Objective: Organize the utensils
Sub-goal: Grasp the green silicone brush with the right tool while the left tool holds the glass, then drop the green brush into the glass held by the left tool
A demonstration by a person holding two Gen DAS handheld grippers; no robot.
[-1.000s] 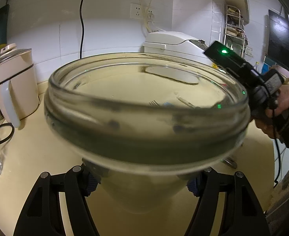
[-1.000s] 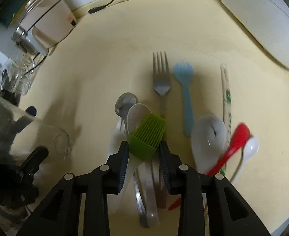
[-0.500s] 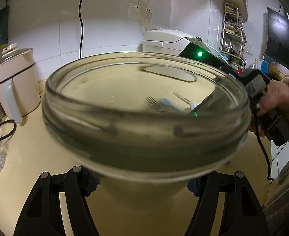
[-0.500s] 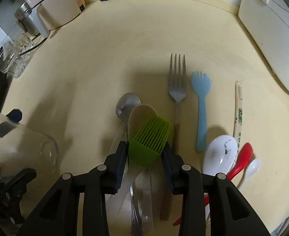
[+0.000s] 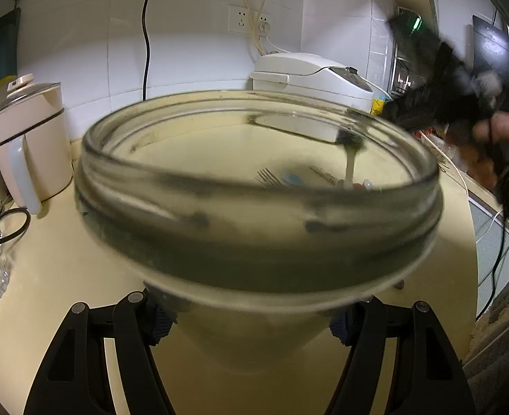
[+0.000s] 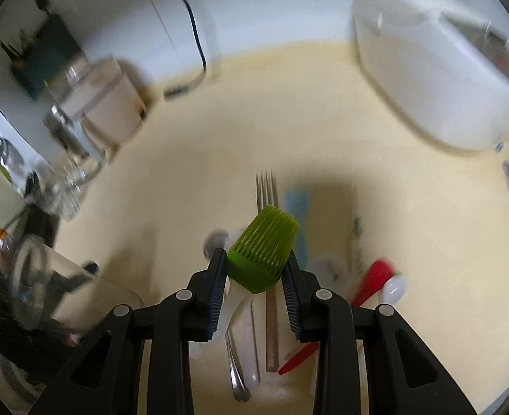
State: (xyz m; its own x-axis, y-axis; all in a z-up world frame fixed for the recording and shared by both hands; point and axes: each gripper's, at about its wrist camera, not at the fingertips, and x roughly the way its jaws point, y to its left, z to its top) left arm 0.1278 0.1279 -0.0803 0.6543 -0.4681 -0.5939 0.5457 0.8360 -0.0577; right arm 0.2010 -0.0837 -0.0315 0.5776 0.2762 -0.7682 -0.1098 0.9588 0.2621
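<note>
While the cream surface (image 6: 192, 186) runs back to a white tiled wall with a rice cooker (image 5: 309, 76), the right gripper (image 6: 256, 269) tilts down, clamped on a green silicone brush (image 6: 261, 256) lifted above the utensils (image 6: 271, 328). Left gripper (image 5: 251, 321) grips a glass jar (image 5: 258, 207).

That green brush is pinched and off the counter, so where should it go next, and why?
Probably across to the glass jar, handle first. The right gripper grips the green brush above the remaining utensils, and the left gripper holds the jar with its mouth open and empty.
</note>
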